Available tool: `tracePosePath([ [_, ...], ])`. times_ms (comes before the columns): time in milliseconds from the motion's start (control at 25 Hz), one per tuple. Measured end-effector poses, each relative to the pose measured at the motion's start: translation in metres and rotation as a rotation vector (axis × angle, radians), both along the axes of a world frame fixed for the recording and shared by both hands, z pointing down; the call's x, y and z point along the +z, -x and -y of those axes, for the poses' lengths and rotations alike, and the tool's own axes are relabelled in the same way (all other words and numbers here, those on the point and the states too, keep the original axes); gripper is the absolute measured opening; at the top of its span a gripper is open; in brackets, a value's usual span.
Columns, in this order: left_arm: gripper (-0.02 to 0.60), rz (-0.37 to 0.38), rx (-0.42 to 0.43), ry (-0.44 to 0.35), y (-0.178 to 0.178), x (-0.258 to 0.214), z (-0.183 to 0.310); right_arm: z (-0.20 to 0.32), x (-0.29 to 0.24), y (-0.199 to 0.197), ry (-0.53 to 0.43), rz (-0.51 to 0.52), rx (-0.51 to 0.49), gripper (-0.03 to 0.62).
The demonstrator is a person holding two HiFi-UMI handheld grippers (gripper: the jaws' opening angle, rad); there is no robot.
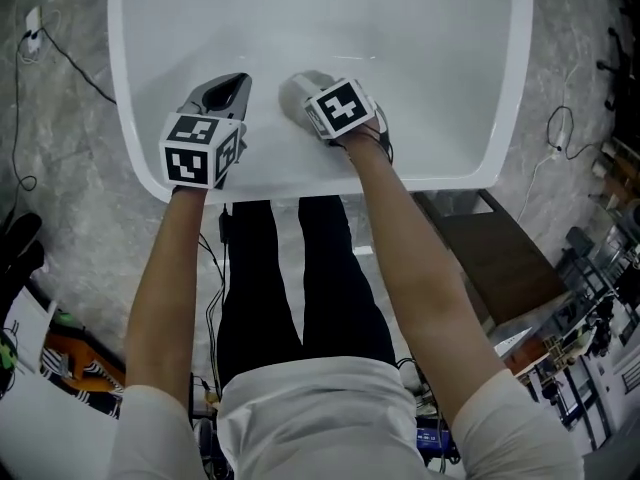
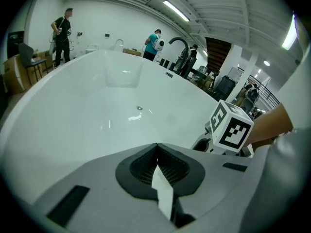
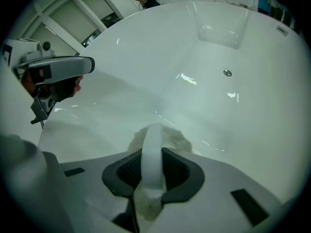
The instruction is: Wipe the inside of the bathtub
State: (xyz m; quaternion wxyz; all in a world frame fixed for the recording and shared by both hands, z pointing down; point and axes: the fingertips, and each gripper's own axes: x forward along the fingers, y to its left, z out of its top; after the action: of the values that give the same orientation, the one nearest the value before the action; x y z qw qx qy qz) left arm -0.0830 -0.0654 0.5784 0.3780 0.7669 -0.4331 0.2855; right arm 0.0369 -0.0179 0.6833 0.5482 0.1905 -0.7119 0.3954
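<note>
Bathtub [image 1: 320,28] glossy white; left tool [image 1: 232,84], right tool [image 1: 298,92] grey, black-lined; cubes [image 1: 198,150] black-and-white squares; wiping pad [image 3: 170,136] off-white.

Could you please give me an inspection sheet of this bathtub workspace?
Surface: white bathtub, inside glossy and bare; drain visible.
Job's things: sponge with white handle, at the tub's near wall.
Clutter: nothing seen in the tub.
Grippers: right gripper shut on sponge; left gripper shut, white sliver at jaws, unclear.
Cables: floor cables left and right of tub.
Surroundings: grey stone floor; people standing beyond.
</note>
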Motion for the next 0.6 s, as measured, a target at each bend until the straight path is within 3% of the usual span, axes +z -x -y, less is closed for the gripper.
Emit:
tracePosePath([
  [320, 0.011, 0.047, -0.066, -0.020, 0.047, -0.015, -0.002, -0.009, -0.005, 0.086, 0.014, 0.140, -0.038, 0.098],
  [600, 0.012, 0.051, -0.137, -0.021, 0.079, -0.024, -0.005, -0.021, -0.013, 0.134, 0.046, 0.275, -0.065, 0.098],
])
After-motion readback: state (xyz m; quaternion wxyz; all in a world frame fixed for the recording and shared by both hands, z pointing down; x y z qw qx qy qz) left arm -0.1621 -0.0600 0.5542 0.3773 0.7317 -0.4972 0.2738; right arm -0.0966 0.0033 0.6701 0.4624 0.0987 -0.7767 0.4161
